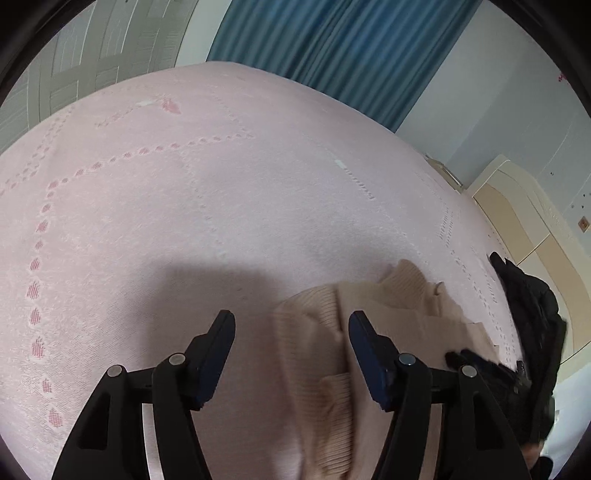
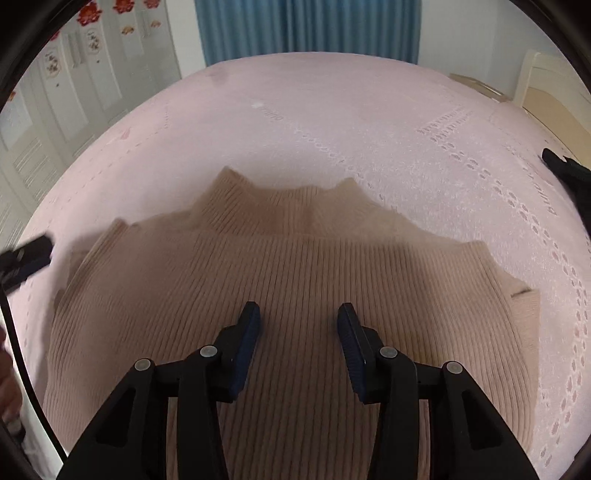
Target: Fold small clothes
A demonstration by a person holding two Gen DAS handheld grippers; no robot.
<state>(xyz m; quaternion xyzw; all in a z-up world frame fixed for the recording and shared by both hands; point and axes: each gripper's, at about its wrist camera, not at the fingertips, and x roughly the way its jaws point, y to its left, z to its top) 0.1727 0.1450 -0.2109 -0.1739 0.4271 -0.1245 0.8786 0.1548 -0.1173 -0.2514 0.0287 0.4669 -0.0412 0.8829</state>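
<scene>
A beige ribbed sweater [image 2: 295, 266] lies on the pink bedspread [image 2: 332, 122], collar pointing away. It also shows in the left wrist view [image 1: 325, 369], partly folded at the lower right. My left gripper [image 1: 291, 325] is open and empty, hovering over the sweater's left edge. My right gripper [image 2: 298, 314] is open and empty, just above the middle of the sweater. The left gripper's tip [image 2: 29, 254] shows at the left edge of the right wrist view.
A black garment [image 1: 532, 317] lies on the bed to the right of the sweater; it shows at the right edge of the right wrist view [image 2: 569, 173]. Blue curtains [image 2: 306, 29], white wardrobe doors [image 2: 55, 110] and a cream headboard [image 1: 532, 221] surround the bed.
</scene>
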